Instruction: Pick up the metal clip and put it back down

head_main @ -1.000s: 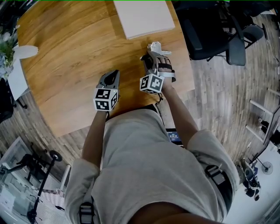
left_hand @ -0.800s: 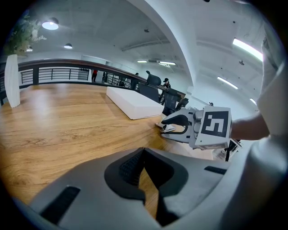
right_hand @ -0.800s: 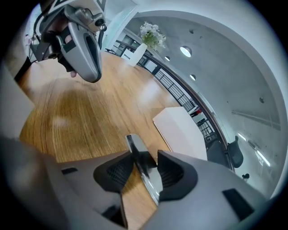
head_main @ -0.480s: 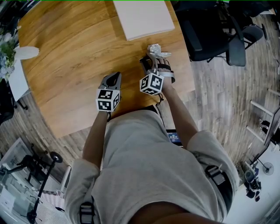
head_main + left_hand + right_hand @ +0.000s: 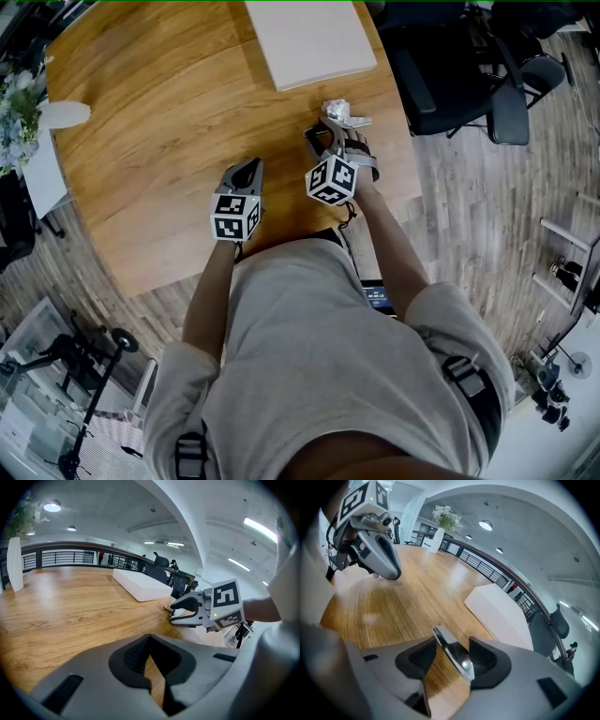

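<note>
Left gripper (image 5: pixel 150 638) is clenched on nothing above the wooden table (image 5: pixel 70 606). Right gripper (image 5: pixel 452 643) has just been opening. The metal clip (image 5: pixel 458 657) stands between its parted jaws, against one pad and clear of the other. A white slab (image 5: pixel 499 613) lies beyond.

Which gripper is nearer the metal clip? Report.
Right. The metal clip sits between the right gripper's fingers, which have just been opening; the left gripper is apart, to its left.

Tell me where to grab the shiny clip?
Grip the clip across its two broad flat faces, about mid-length, coming down from above as the right gripper sits now. It looks like a thin strip on edge, so pads meet flat metal. The jaws have just been opening, clip between them.
</note>
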Motion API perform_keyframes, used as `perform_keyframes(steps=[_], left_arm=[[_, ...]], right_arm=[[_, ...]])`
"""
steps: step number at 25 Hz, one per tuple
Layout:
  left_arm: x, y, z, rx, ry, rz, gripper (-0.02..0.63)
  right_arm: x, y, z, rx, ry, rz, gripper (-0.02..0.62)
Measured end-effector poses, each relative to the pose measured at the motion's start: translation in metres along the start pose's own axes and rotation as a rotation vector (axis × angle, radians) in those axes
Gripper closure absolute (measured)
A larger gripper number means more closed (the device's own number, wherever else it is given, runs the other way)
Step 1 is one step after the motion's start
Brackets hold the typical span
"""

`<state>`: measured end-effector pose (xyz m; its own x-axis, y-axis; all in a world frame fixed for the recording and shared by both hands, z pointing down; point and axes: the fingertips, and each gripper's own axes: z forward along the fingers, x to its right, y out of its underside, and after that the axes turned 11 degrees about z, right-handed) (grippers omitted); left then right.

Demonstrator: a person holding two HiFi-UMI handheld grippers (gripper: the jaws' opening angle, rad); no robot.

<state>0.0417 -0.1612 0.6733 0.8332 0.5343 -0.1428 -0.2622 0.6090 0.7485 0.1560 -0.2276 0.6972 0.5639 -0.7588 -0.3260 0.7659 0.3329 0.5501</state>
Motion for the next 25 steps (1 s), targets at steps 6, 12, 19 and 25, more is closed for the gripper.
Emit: perform_keyframes(steps=[6, 12, 19, 25], left_arm=[[0.003, 0.001, -0.008, -0.011, 0.015, 0.018, 0.581], [0.003, 0.002, -0.014, -0.017, 0.018, 0.038, 0.581], [0.001, -0.003, -0.026, -0.003, 0.02, 0.064, 0.581], [0.008, -0.018, -0.046, 0.042, 0.039, 0.073, 0.581]], right_arm=[[-0.004, 0.002, -0.003, -0.015, -0.039, 0.079, 0.371], [-0.004, -0.003, -0.013, 0.035, -0.014, 0.23, 0.371], [-0.008, -0.018, -0.047, 0.143, -0.069, 0.667, 0.562], [-0.007, -0.028, -0.086, 0.197, 0.013, 0.854, 0.569]])
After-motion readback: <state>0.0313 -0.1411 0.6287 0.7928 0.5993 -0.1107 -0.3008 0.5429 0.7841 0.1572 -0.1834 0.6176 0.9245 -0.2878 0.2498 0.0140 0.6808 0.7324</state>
